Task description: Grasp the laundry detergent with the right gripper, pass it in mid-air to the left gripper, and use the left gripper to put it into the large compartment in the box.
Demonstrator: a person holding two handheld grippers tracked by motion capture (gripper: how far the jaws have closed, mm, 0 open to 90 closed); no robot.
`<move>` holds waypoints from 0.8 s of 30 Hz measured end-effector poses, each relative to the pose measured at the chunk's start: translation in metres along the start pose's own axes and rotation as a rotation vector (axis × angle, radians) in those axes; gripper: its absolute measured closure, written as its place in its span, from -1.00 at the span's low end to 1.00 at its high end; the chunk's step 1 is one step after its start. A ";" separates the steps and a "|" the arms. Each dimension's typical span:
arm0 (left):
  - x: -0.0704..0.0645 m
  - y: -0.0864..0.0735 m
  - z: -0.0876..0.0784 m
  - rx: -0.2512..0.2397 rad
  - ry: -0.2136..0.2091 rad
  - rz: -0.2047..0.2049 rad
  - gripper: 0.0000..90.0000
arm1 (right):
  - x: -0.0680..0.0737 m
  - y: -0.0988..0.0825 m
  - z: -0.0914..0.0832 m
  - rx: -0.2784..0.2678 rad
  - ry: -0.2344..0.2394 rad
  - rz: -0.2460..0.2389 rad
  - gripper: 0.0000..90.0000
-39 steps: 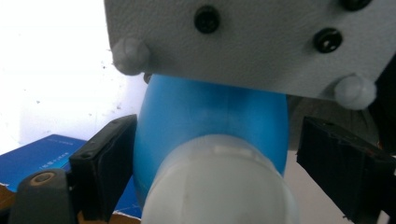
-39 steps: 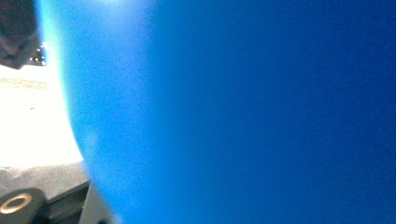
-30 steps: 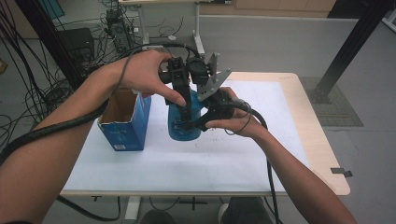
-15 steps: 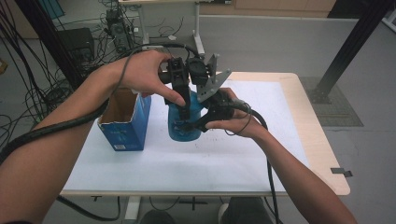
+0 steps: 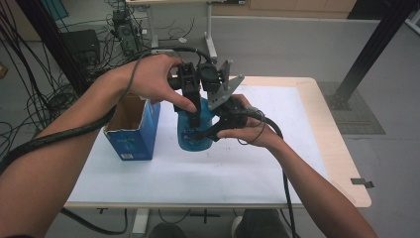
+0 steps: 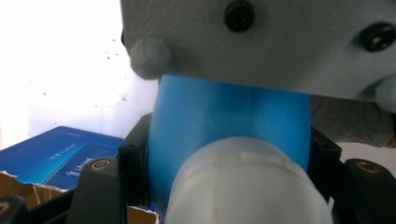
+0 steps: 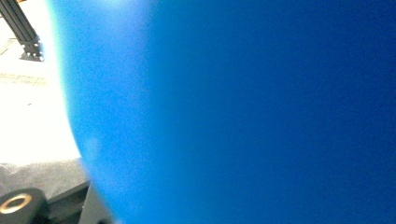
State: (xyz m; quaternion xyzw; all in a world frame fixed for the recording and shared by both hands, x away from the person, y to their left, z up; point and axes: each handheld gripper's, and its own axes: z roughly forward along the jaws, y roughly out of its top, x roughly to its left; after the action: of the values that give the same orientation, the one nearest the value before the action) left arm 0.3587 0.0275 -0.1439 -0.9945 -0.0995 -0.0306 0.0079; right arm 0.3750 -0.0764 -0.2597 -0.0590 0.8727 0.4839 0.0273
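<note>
Closing in over the last second, the left claw (image 5: 194, 116) now pinches the white cap (image 6: 243, 186) of the blue bottle (image 5: 190, 136) from above. Just below it, the right claw (image 5: 200, 133) clamps the bottle's body from the side. Left of both claws, an open box (image 5: 131, 130) stands on the worktop (image 5: 208, 173).

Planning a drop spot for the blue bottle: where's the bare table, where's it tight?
Free: the white table right of the blue bottle out to the wooden edge, and the front strip toward the person. Crowded: centre-left, where the left gripper and right gripper clamp the bottle, with the open blue box close beside it.
</note>
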 end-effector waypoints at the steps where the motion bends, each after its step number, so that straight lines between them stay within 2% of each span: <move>1: 0.000 0.000 0.000 0.002 0.000 0.001 -0.18 | 0.000 0.000 0.000 0.001 -0.001 -0.001 -0.03; 17: -0.001 0.001 0.002 0.010 0.015 0.012 -0.18 | -0.001 -0.001 0.001 0.008 -0.003 -0.010 -0.04; 19: -0.001 0.001 0.003 0.015 0.012 0.013 -0.18 | 0.001 0.000 0.001 0.018 0.000 0.007 -0.04; 24: -0.001 0.000 0.003 0.015 0.011 0.009 -0.18 | 0.000 -0.001 0.003 0.019 0.003 0.006 -0.04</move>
State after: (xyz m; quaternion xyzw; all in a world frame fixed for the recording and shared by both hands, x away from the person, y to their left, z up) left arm 0.3580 0.0277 -0.1472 -0.9947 -0.0949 -0.0353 0.0159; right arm 0.3748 -0.0747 -0.2618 -0.0571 0.8776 0.4753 0.0250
